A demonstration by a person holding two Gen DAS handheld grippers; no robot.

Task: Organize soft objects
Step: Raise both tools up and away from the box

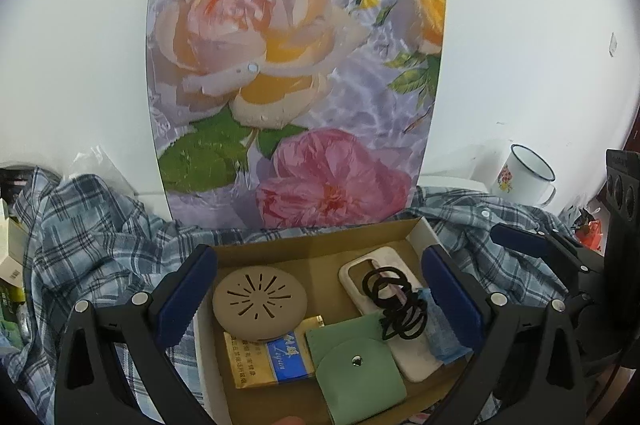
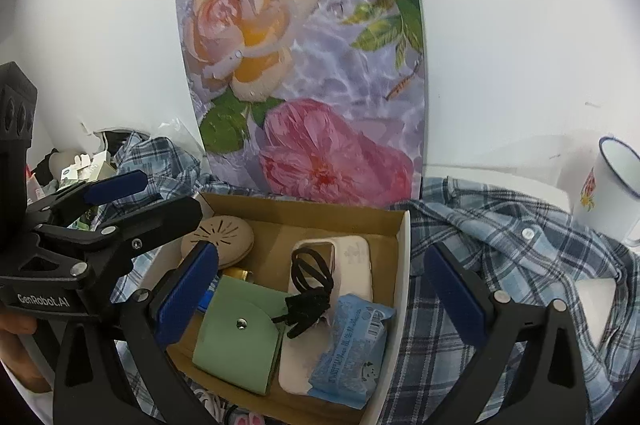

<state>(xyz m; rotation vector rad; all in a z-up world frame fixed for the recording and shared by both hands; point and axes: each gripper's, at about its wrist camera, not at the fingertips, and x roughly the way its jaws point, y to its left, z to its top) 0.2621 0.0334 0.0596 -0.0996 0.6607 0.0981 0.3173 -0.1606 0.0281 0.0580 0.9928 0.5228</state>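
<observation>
Hovering over the cardboard box [image 2: 394, 225], right gripper [image 2: 320, 289] spread wide (empty), left gripper [image 1: 320, 293] likewise apart, hair ties [image 2: 310, 285] inside

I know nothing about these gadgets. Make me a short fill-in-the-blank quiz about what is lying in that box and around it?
1. The black hair ties lie on top of the ____ phone case.
2. The green pouch closes with a metal ____.
3. The cardboard box sits on a plaid ____.
4. The enamel mug has a ____ rim.

Missing words: white; snap; shirt; blue
</observation>
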